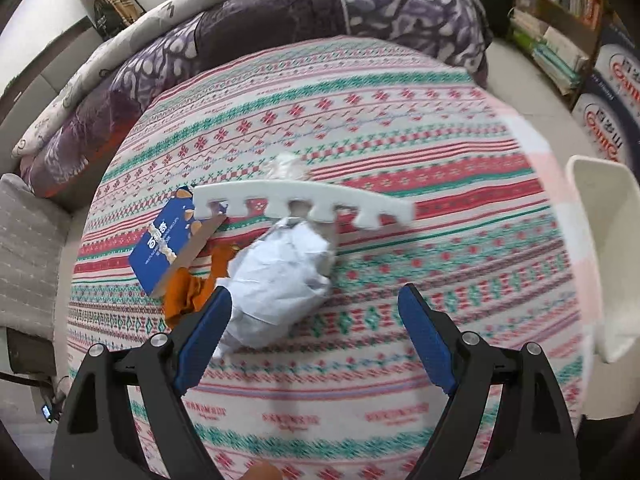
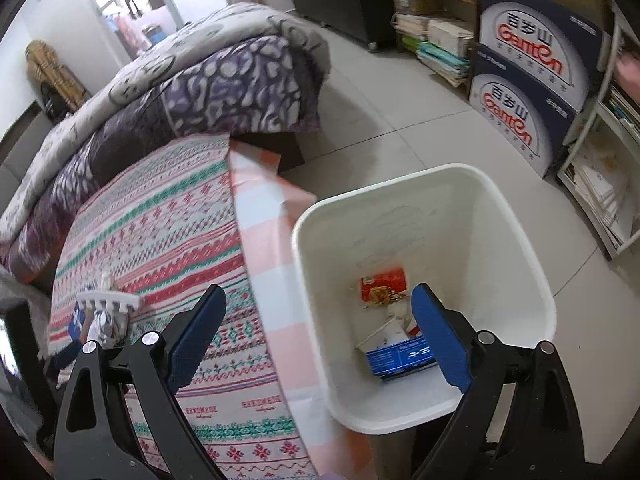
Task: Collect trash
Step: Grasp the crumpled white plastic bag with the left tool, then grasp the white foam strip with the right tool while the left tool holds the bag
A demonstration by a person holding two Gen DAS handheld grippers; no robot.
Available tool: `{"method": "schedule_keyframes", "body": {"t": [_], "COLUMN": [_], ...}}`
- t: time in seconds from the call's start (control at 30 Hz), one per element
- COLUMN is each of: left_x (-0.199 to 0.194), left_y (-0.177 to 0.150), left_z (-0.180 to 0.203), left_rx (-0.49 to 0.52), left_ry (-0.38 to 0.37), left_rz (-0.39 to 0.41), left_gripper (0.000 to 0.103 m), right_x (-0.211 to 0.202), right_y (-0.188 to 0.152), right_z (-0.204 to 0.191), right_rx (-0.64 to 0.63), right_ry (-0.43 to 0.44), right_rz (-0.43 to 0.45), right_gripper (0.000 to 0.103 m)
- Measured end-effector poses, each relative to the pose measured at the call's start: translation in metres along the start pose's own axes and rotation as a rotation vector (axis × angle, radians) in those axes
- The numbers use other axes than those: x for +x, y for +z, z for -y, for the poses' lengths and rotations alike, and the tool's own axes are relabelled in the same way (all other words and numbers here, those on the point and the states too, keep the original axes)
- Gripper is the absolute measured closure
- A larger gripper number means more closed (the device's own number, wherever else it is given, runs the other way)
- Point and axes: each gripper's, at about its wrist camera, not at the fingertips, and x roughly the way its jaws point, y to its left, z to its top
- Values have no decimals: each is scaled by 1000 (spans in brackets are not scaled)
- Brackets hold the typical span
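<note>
Both grippers of mine stand wide with nothing between the blue pads. Left gripper (image 1: 316,300) points down at the patterned blanket (image 1: 360,384), and the crumpled paper ball (image 1: 280,272) lies just ahead of it, its near edge beside my left pad (image 1: 204,340) but not pressed by it. Left of the ball an orange scrap (image 1: 188,296) pokes out from under a blue carton (image 1: 168,240), which lies tilted on the blanket. Beyond the ball a white foam strip (image 1: 304,200) with notched teeth runs across, touching the top of the ball, and a small white wad (image 1: 286,166) sits just behind the strip. Right gripper (image 2: 318,300) hangs over the gap between the blanket edge and the white bin (image 2: 504,216), which stands on the tiled floor (image 2: 400,120) beside the blanket. Inside the bin lie a blue box (image 2: 400,356), a white piece (image 2: 384,334) and, farther in, a red packet (image 2: 382,286). Farther off, folded quilts (image 2: 224,80) are piled at the far end of the blanket, and stacked cartons (image 2: 532,92) and bookshelves (image 2: 436,4) stand along the far side.
</note>
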Motion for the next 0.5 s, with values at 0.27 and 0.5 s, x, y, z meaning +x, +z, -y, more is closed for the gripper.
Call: {"method": "schedule_keyframes", "body": {"t": [0.27,0.5], "left_x": [9,-38], "left_y": [-5,-19], "left_z": [-13,-53], "left_rx": [63,-71], "left_ry": [77,-216], "left_rz": [66,32], "left_gripper": [54,66], "right_x": [10,14], "right_y": [-8,-17], "right_z": [-32,-64], "right_rx": [-87,-197], "right_ry": [23,55], "right_rz": [-28,-41], "right_gripper": [13,13]}}
